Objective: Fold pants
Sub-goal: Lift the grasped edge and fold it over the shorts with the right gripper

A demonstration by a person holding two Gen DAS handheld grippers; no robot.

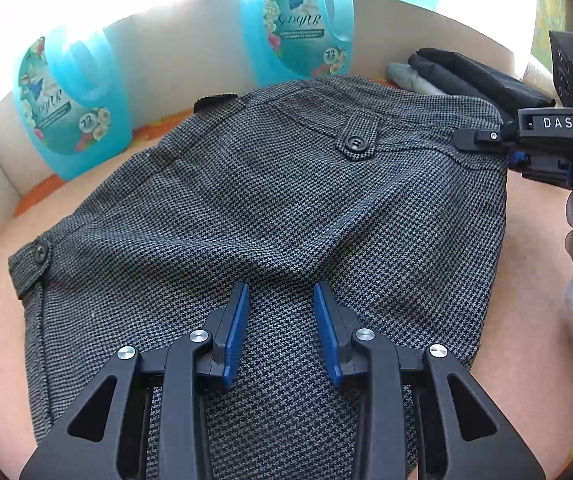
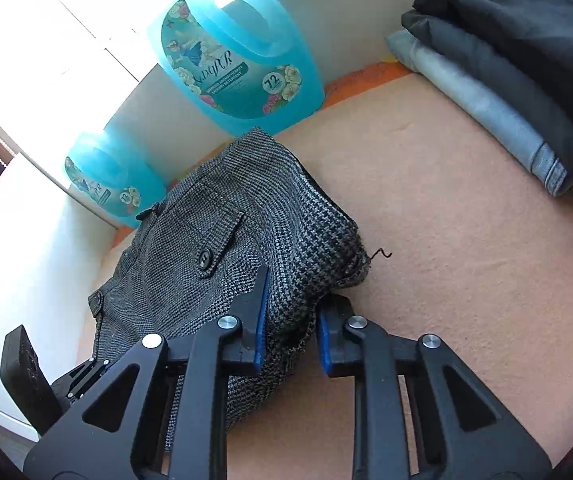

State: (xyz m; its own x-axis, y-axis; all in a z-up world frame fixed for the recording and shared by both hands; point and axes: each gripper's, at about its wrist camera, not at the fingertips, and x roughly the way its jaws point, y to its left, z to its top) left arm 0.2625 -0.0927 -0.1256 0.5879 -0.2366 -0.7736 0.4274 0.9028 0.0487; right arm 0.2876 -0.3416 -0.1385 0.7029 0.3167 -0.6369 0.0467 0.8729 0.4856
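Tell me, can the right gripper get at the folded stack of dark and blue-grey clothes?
Probably yes: bare peach tabletop lies between the right gripper and the stack. Its jaws straddle the checked grey pants, though.
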